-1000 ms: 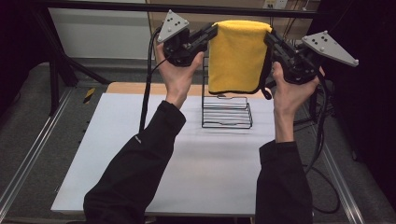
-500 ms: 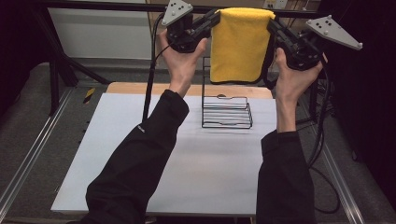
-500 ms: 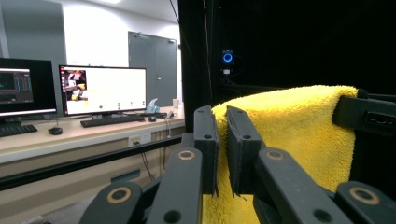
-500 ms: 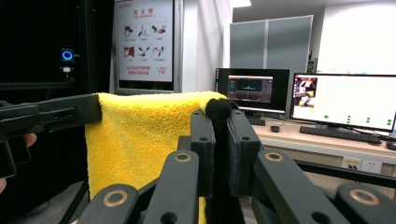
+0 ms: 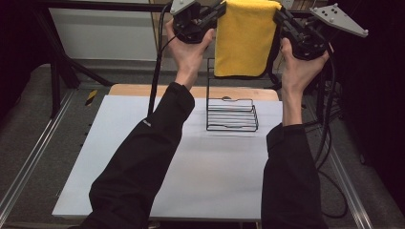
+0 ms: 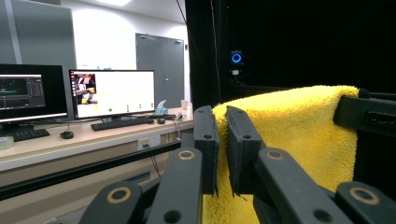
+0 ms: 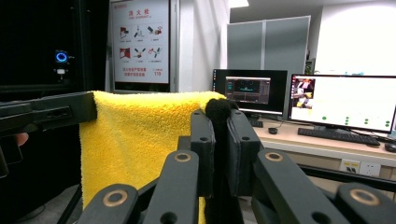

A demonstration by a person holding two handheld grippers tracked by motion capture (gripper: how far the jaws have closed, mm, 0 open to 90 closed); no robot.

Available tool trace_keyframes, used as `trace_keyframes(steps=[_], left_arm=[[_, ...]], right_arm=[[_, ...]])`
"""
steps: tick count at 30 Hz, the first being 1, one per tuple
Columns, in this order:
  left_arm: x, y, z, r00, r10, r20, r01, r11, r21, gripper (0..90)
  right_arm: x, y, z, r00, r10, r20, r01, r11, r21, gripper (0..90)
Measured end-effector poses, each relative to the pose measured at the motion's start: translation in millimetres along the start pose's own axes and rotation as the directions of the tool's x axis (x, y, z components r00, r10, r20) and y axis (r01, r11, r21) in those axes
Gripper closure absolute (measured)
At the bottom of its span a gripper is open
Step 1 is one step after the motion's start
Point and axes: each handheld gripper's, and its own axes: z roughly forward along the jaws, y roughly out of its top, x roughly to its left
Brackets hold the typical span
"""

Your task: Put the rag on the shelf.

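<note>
Since a second ago both grippers have risen, lifting the towel [image 5: 244,38] further above the rack [image 5: 231,114], so its lower hem now hangs clear over the rack's tall back post instead of low beside it. The left gripper [image 5: 216,10] is clenched on the towel's top left corner, the right gripper [image 5: 279,15] on the top right corner (each gripper view shows yellow pile pinched between black jaws). Holding both corners level and apart keeps the cloth spread flat, probably so it can be draped over the rack's upper bar. The rack stands on the white table [image 5: 143,157], directly below the towel and between the person's forearms, toward the table's far edge.
</note>
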Motion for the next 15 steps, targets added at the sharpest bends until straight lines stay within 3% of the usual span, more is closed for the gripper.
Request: trace_keyframes(steps=[15], left_arm=[[23.1, -21.1, 19.4, 0.9994, 0.024, -0.024, -0.024, 0.9994, 0.027, 83.3]], right_arm=[[-10.6, -16.1, 30.8, 1.0, -0.008, -0.006, 0.008, 0.999, 0.032, 82.9]])
